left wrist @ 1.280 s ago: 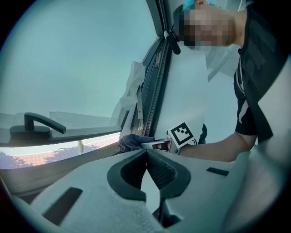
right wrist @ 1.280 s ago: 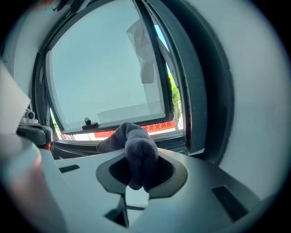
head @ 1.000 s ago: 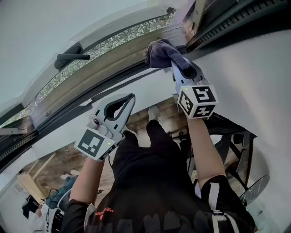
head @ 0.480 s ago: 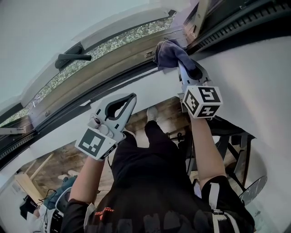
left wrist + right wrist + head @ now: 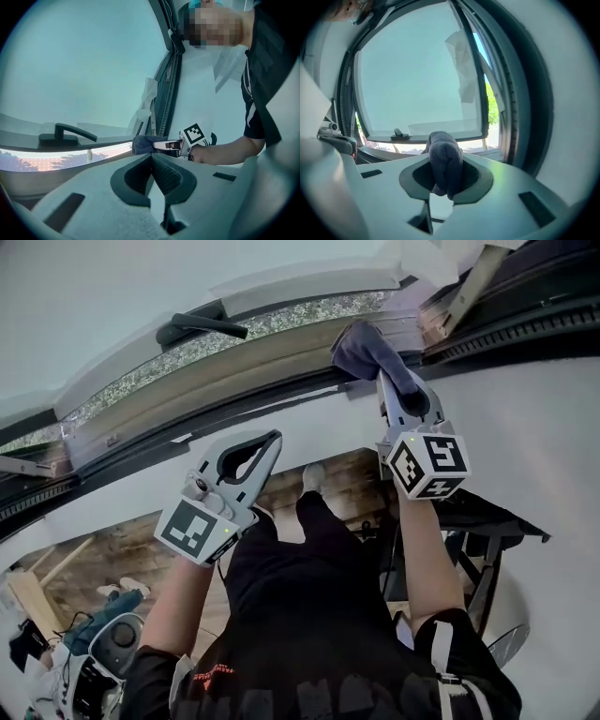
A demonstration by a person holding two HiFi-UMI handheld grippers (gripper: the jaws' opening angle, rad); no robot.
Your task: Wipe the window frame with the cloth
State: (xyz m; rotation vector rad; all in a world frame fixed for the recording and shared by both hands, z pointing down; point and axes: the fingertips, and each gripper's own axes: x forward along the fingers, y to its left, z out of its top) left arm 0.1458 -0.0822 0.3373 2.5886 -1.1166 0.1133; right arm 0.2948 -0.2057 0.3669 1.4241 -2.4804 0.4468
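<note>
Cloth [image 5: 361, 345] — in right hand-held gripper [image 5: 387, 385] — against window frame [image 5: 234, 371].

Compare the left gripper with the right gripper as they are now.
The left gripper is shut on nothing; the right gripper is shut on the dark cloth. The left gripper hangs clear of the window frame; the right gripper holds its cloth against it. Both are the same grey two-jaw tool.
</note>
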